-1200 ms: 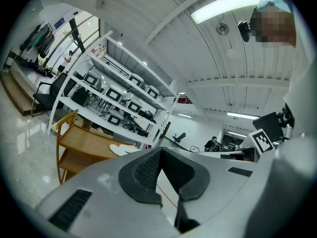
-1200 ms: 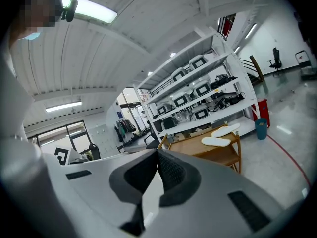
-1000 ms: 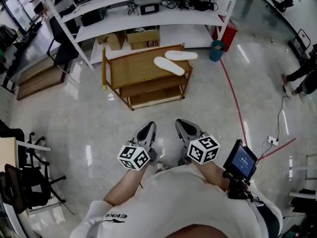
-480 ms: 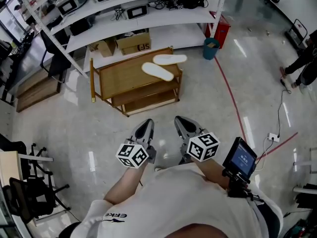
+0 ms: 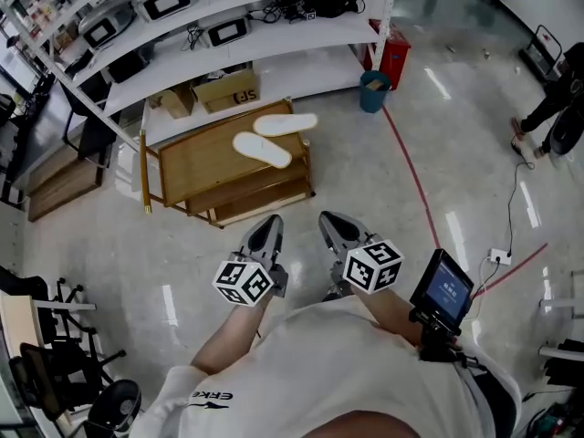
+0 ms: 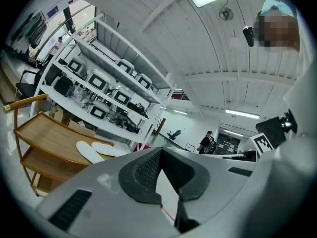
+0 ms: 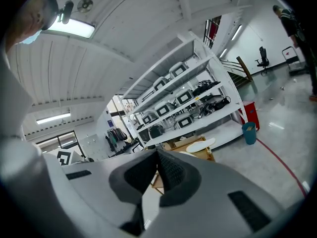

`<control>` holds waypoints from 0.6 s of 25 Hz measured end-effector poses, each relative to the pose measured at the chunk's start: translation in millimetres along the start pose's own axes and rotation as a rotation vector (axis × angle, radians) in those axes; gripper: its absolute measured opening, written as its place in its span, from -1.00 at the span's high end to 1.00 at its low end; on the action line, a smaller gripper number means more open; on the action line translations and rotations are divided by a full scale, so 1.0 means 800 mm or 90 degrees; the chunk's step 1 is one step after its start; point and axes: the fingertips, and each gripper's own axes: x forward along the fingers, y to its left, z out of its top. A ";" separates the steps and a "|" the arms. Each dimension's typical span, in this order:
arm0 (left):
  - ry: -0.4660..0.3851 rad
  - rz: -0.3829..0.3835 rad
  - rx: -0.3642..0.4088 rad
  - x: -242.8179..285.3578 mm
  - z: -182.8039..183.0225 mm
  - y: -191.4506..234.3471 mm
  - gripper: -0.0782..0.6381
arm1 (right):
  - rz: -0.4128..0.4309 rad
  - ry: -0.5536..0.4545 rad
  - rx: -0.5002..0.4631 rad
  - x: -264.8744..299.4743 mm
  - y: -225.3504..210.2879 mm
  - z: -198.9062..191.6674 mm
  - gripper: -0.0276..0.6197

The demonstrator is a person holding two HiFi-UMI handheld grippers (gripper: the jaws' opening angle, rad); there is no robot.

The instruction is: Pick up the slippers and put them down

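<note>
Two white slippers lie on top of a low wooden rack (image 5: pixel 187 162): one slipper (image 5: pixel 260 150) nearer me, the other slipper (image 5: pixel 286 124) behind it. They also show in the left gripper view as pale soles (image 6: pixel 96 149) on the rack (image 6: pixel 44 135), and one sole (image 7: pixel 200 144) shows in the right gripper view. My left gripper (image 5: pixel 267 227) and right gripper (image 5: pixel 330 224) are held side by side in front of my chest, both shut and empty, short of the rack.
White shelving (image 5: pixel 219 48) with monitors and cardboard boxes stands behind the rack. A teal bin (image 5: pixel 371 91) and a red box (image 5: pixel 392 53) sit at its right end. A red floor line (image 5: pixel 415 181) runs on the right. Chairs (image 5: pixel 55 372) stand at the lower left. A person (image 5: pixel 557 108) is at the far right.
I have moved toward the rack: it and the slippers have slid down and left in the head view. Both grippers stay shut, side by side.
</note>
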 end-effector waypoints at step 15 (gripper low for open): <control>0.049 -0.015 -0.005 0.124 -0.027 -0.020 0.77 | -0.044 -0.013 0.045 -0.007 -0.120 0.040 0.90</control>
